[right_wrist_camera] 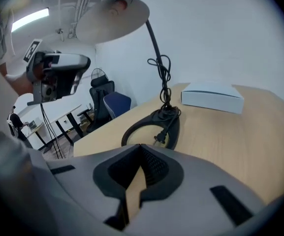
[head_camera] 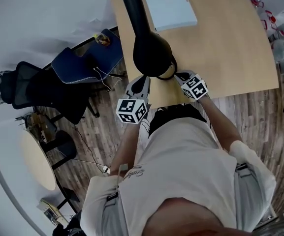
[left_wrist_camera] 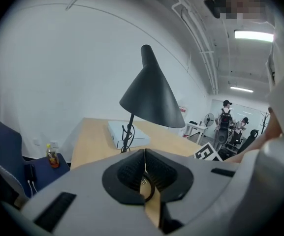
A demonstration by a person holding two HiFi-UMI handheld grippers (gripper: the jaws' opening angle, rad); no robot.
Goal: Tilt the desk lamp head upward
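A black desk lamp stands near the front edge of a wooden desk (head_camera: 230,48). From the head view its cone-shaped head (head_camera: 149,48) points down, hiding most of the base. In the right gripper view I look up into the pale inside of the shade (right_wrist_camera: 113,19), with the thin stem (right_wrist_camera: 159,58) wound with cable, the ring-shaped base (right_wrist_camera: 151,127) and a loose plug (right_wrist_camera: 160,136). My left gripper (head_camera: 142,82) is shut and empty just front-left of the lamp head (left_wrist_camera: 151,95). On the front-right, my right gripper (head_camera: 182,75) is shut and empty too. Neither touches the lamp.
A white flat box (head_camera: 170,6) lies on the desk behind the lamp. A blue office chair (head_camera: 87,58) and a black chair (head_camera: 38,85) stand left of the desk on the wooden floor. People stand far off in the room (left_wrist_camera: 225,122).
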